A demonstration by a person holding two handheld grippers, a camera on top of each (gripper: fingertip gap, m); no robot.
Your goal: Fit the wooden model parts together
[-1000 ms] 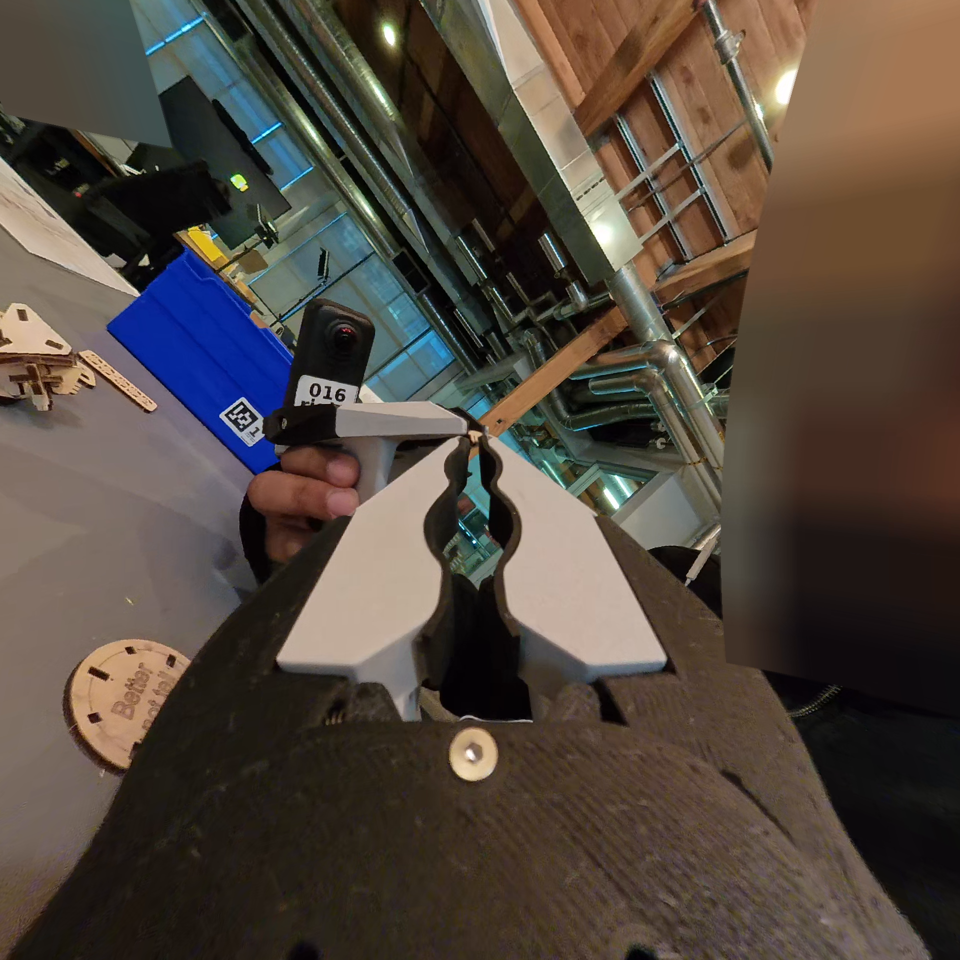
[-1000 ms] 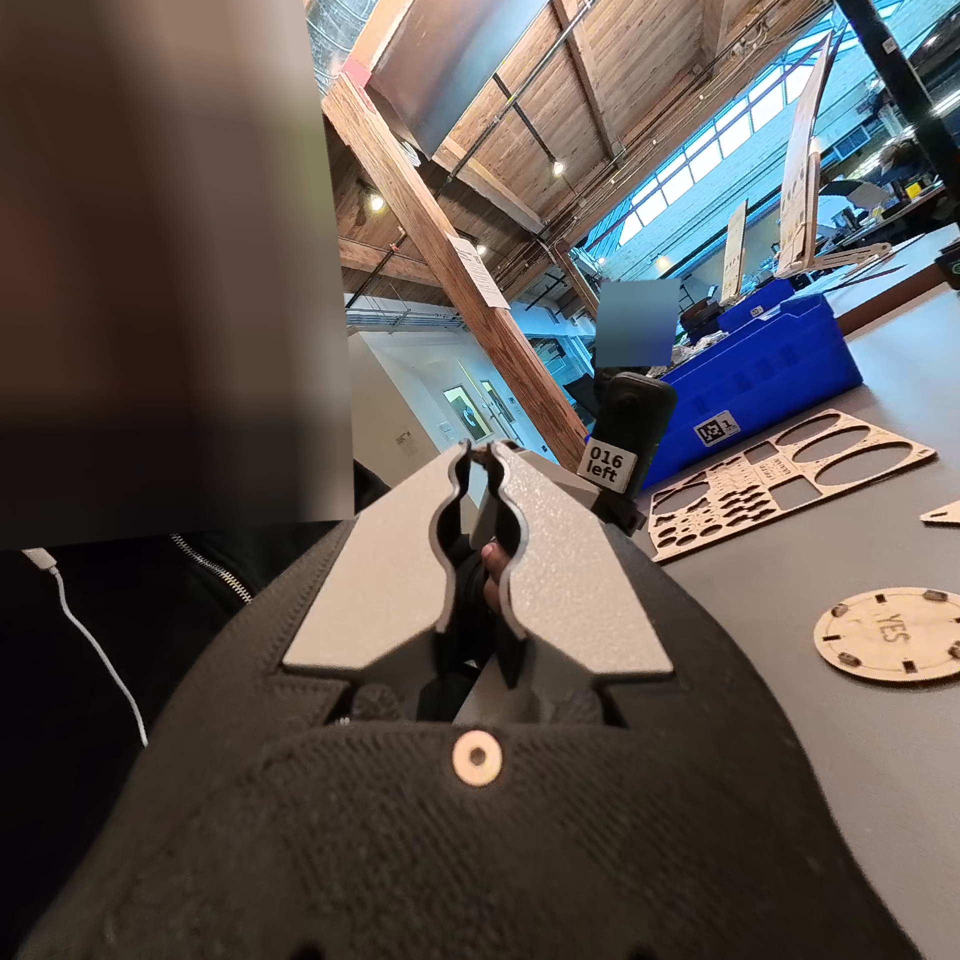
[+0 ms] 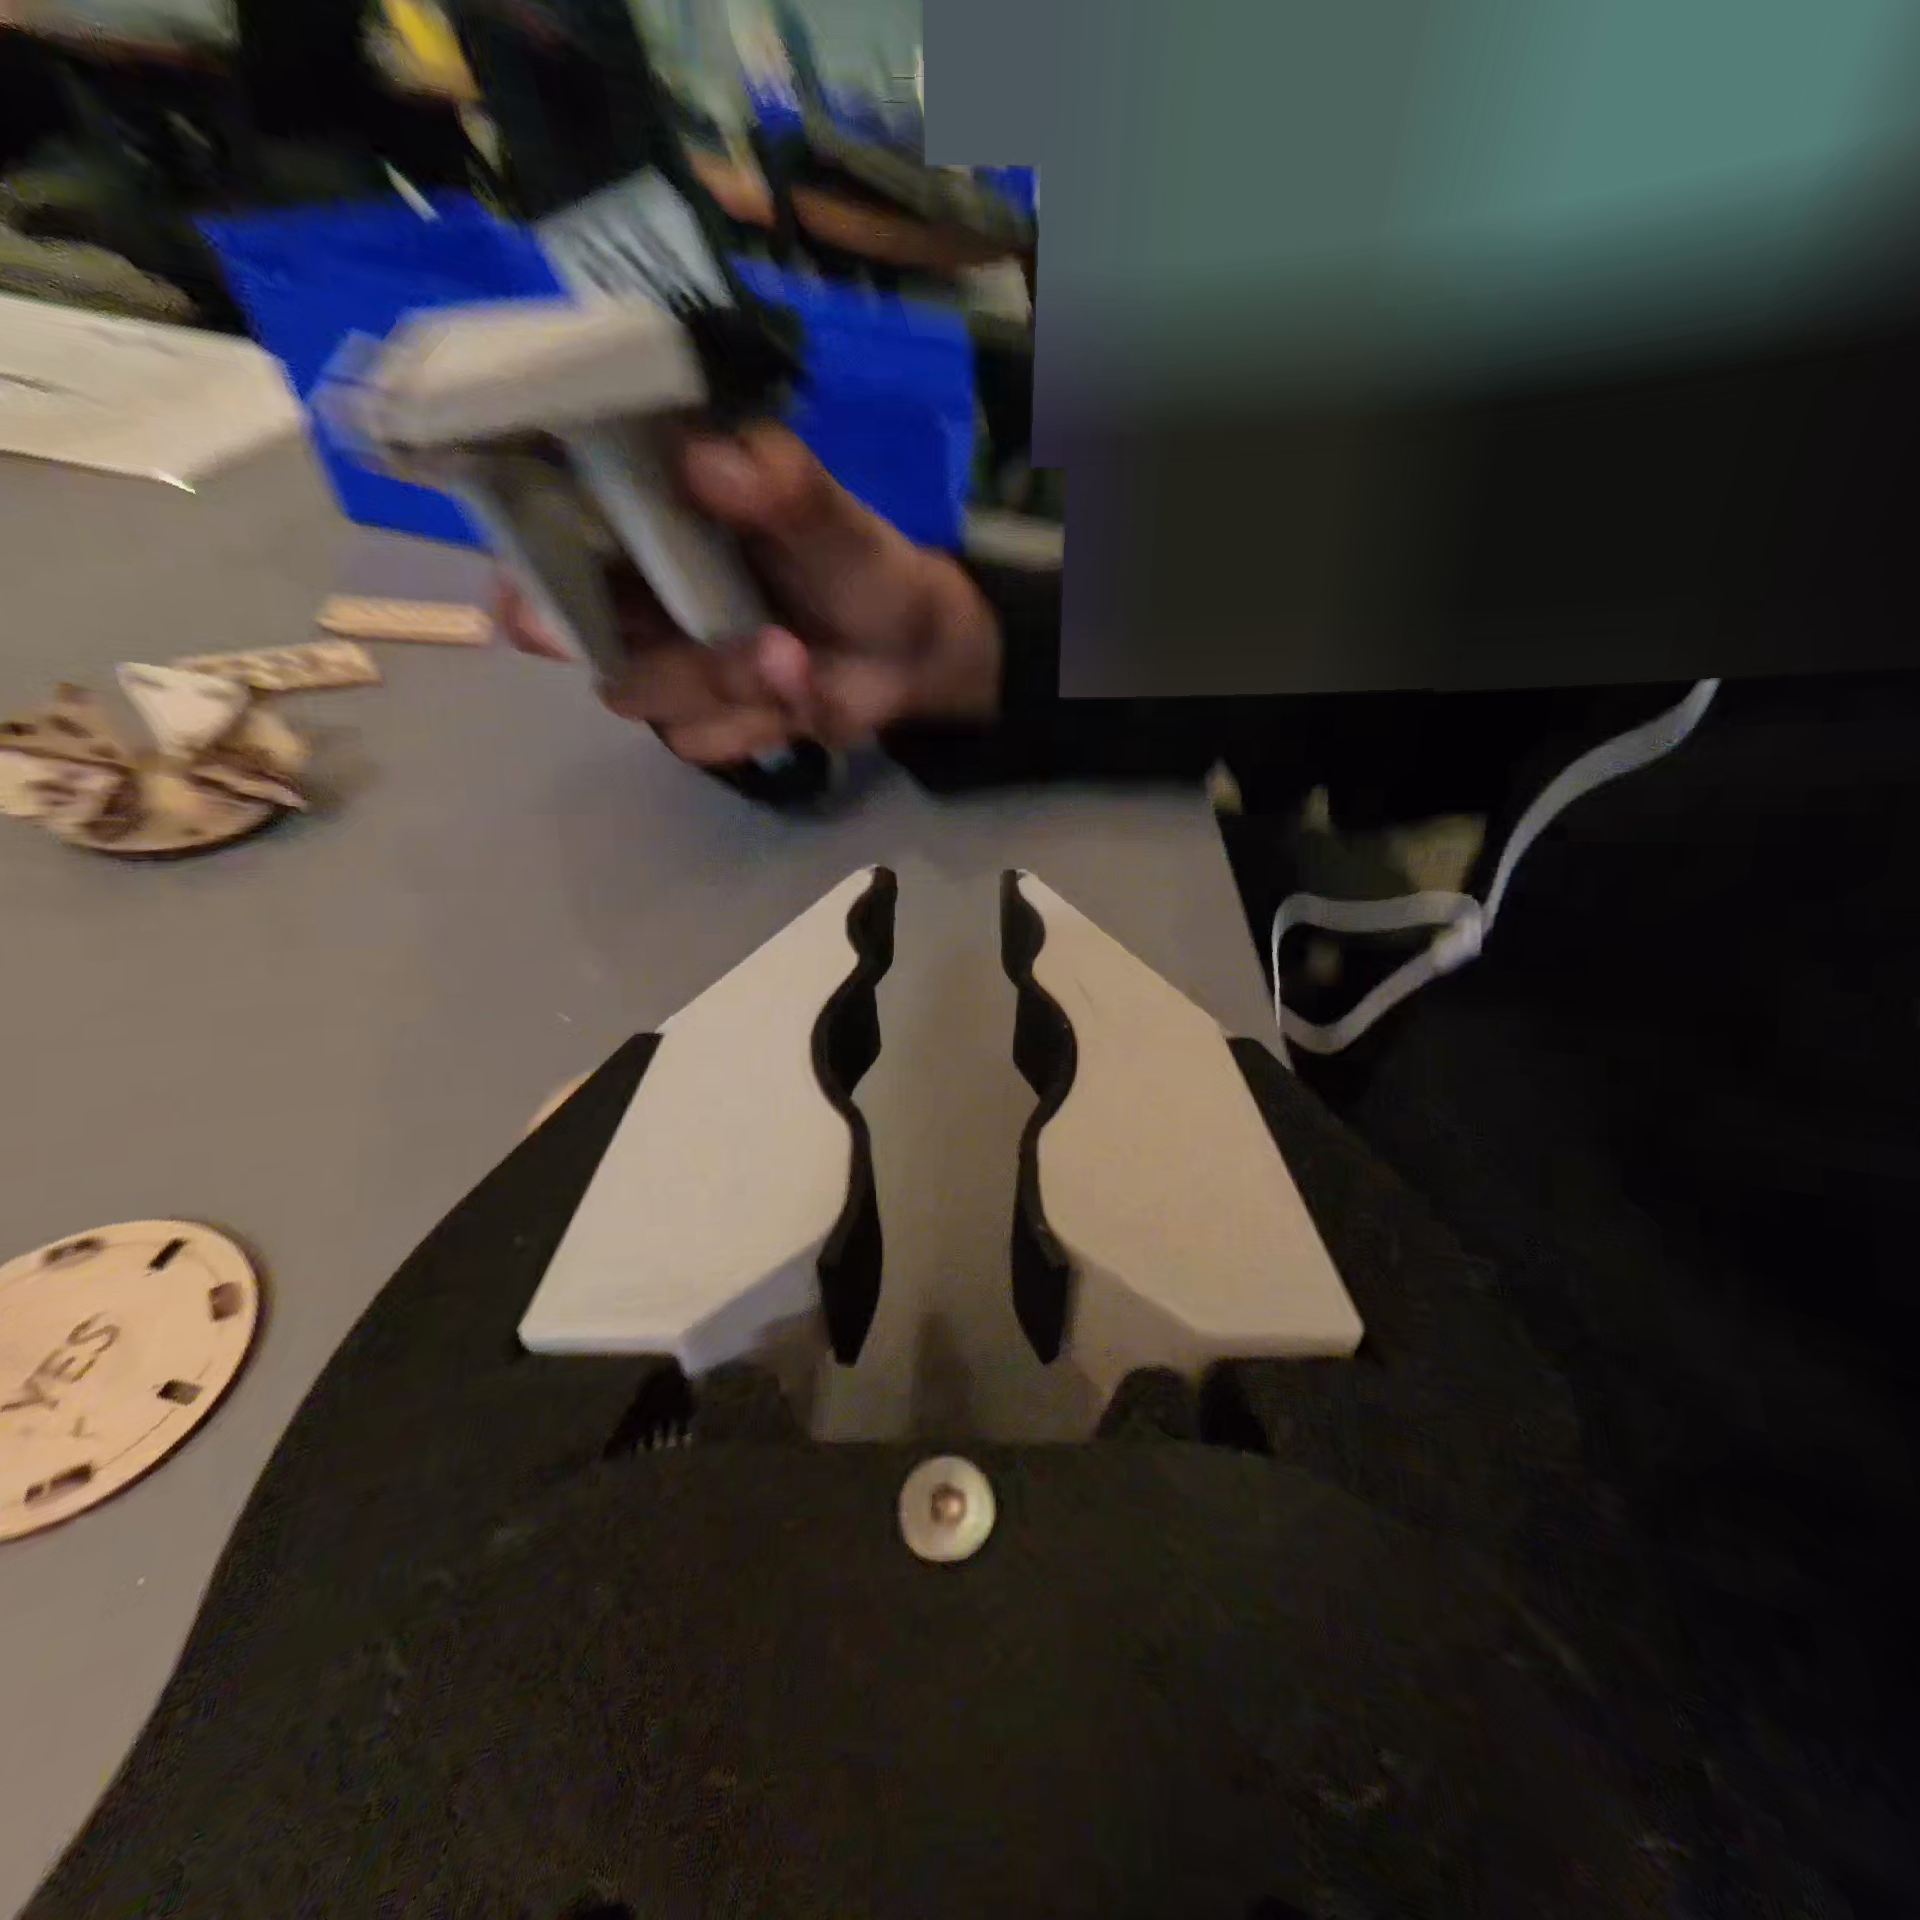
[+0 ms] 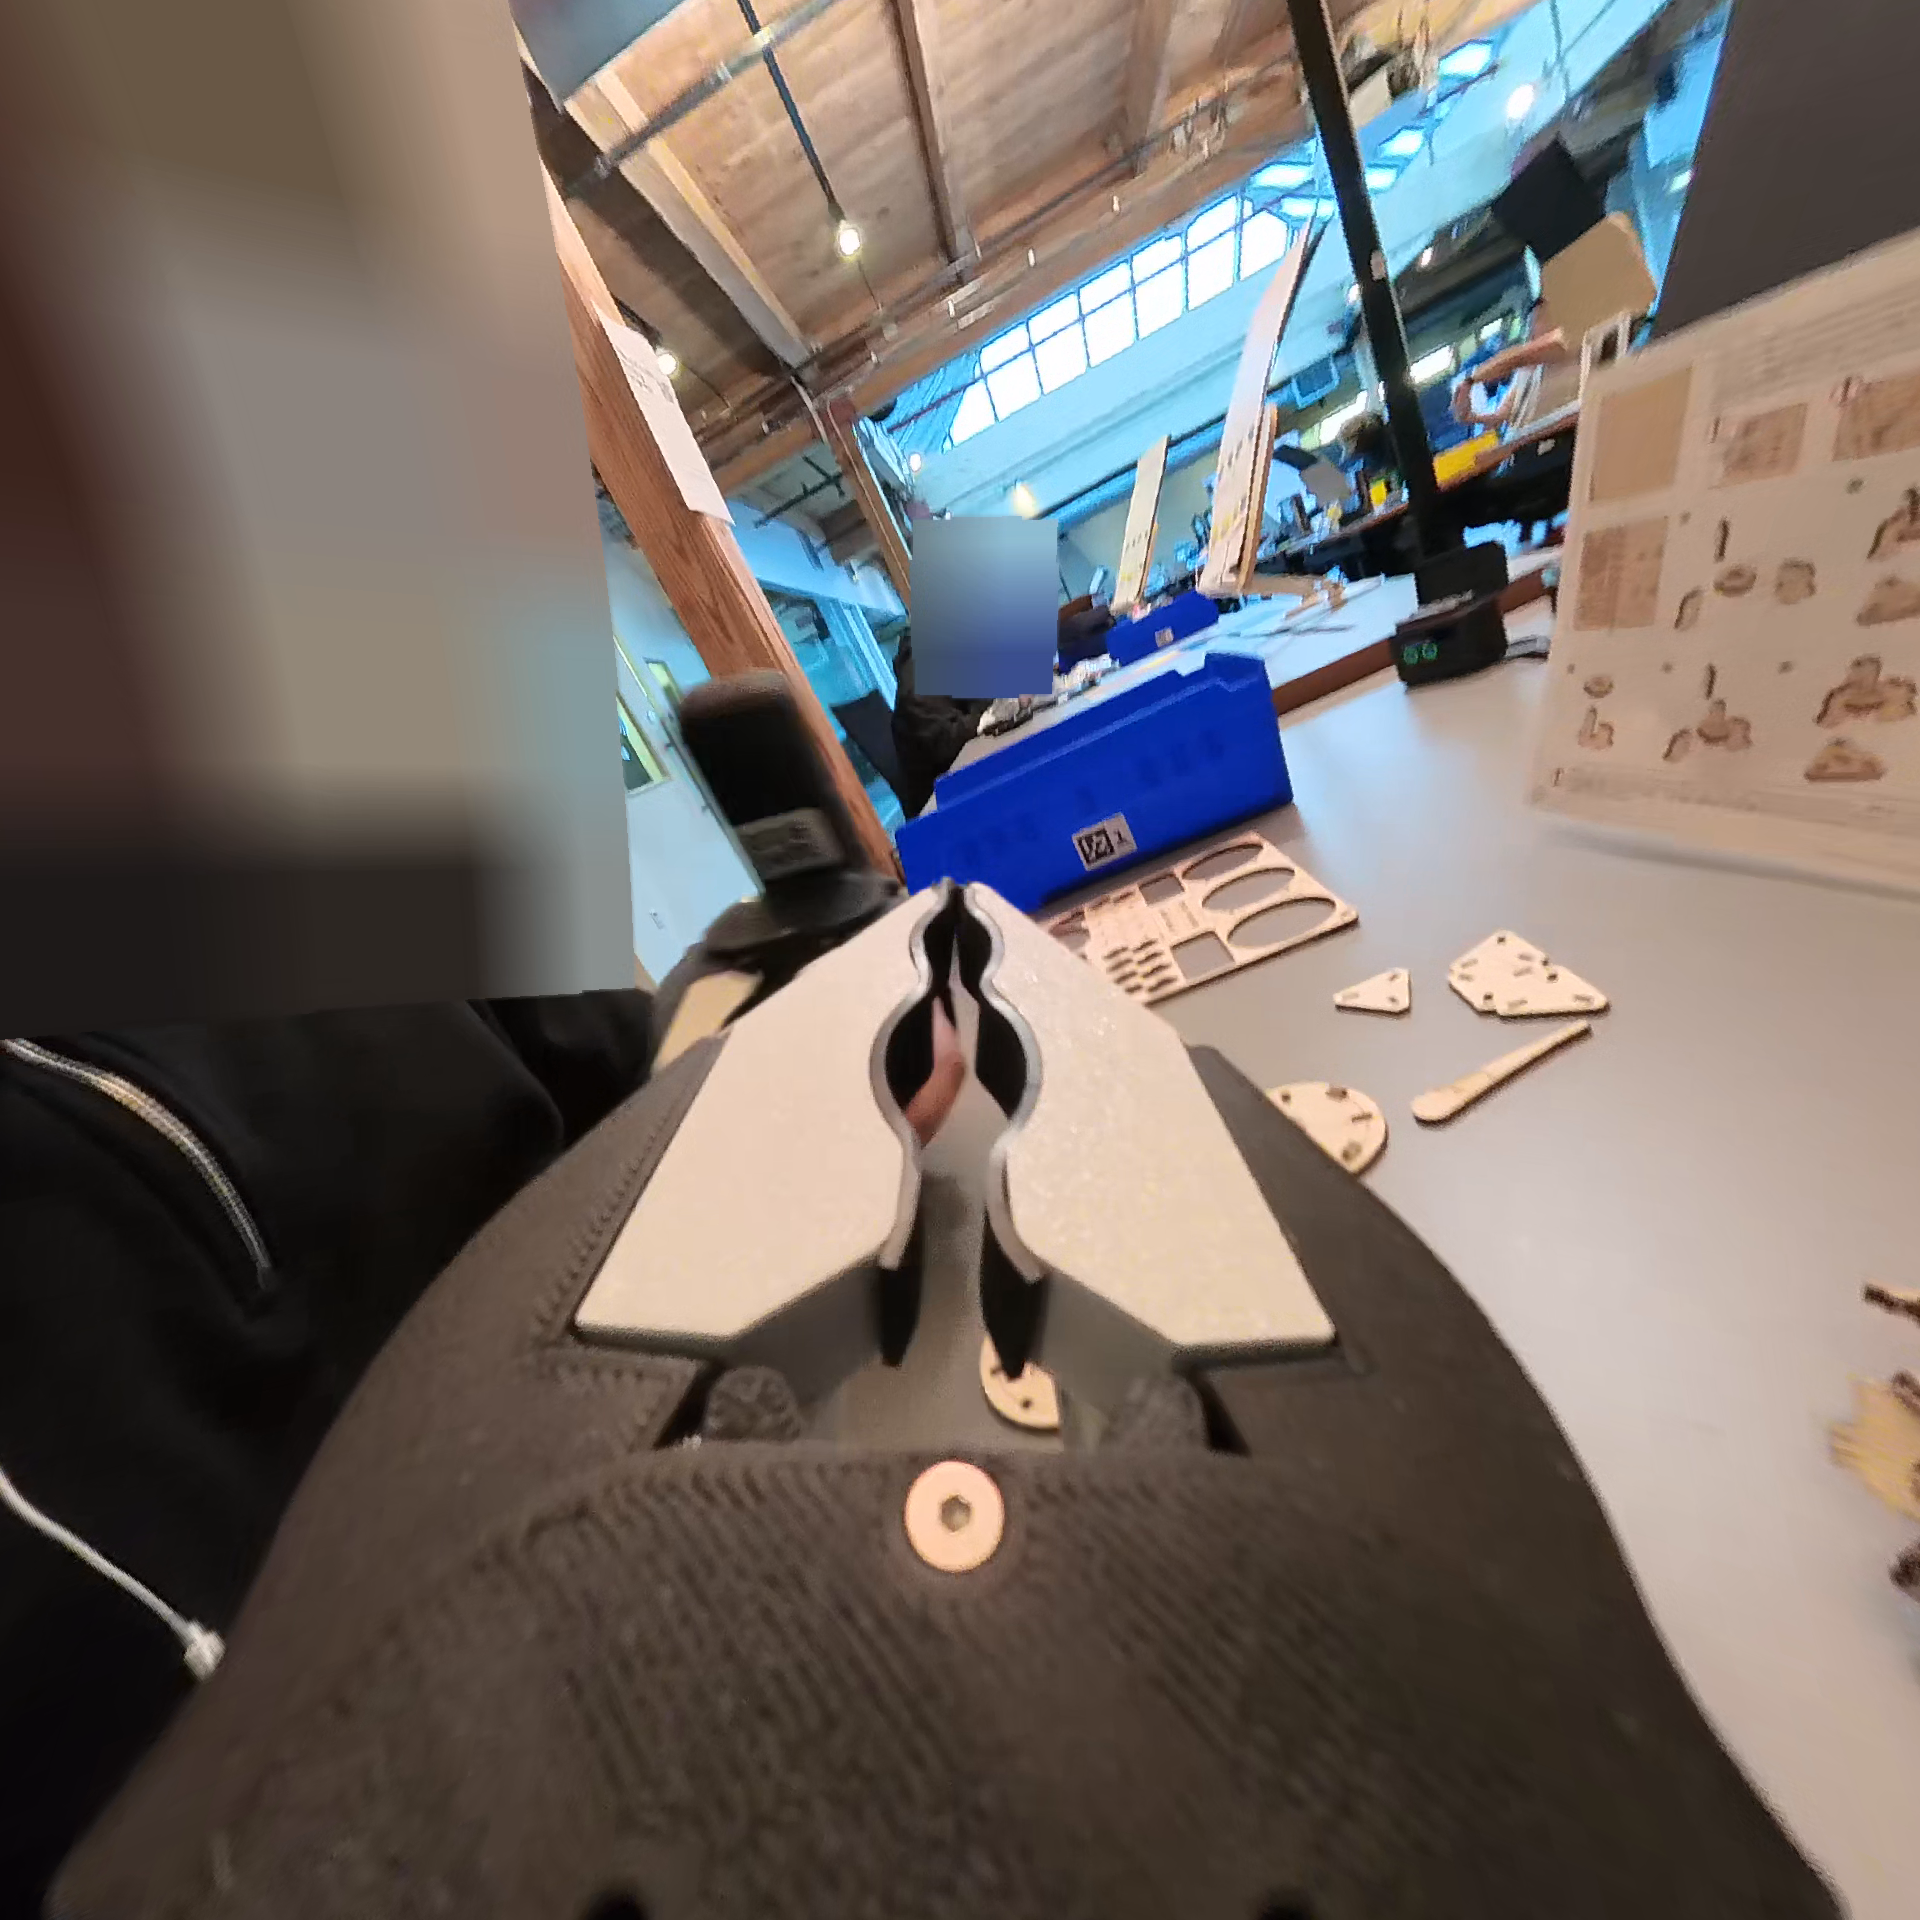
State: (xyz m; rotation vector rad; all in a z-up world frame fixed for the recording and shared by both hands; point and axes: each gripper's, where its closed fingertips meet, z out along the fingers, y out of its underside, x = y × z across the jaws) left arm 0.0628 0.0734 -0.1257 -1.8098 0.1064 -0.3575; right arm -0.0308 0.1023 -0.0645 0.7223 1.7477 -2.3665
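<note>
My left gripper (image 3: 945, 875) is open and empty, its fingers apart over the bare grey table (image 3: 416, 1039) near the table's edge. A round wooden disc (image 3: 104, 1371) lies to its left. My right gripper (image 4: 958, 891) is shut, its tips together with nothing seen between them, held above the table. It also shows blurred in the left wrist view (image 3: 561, 416), gripped by a hand (image 3: 810, 603). The left gripper's black camera (image 4: 764, 790) shows just beyond the right fingertips.
A blue bin (image 4: 1101, 779) stands behind a cut-out wooden sheet (image 4: 1205, 925). Small wooden triangles (image 4: 1527, 977), a stick (image 4: 1501, 1070) and a half disc (image 4: 1335, 1122) lie to the right. An instruction sheet (image 4: 1745, 582) stands far right. A wooden assembly (image 3: 156, 769) sits at the left. The round wooden disc (image 3: 104, 1371) is about equally far from each gripper, around 15 cm.
My left gripper has swung down from pointing at the ceiling to pointing at the table, and its jaws have opened. My right gripper stays shut and has shifted a little.
</note>
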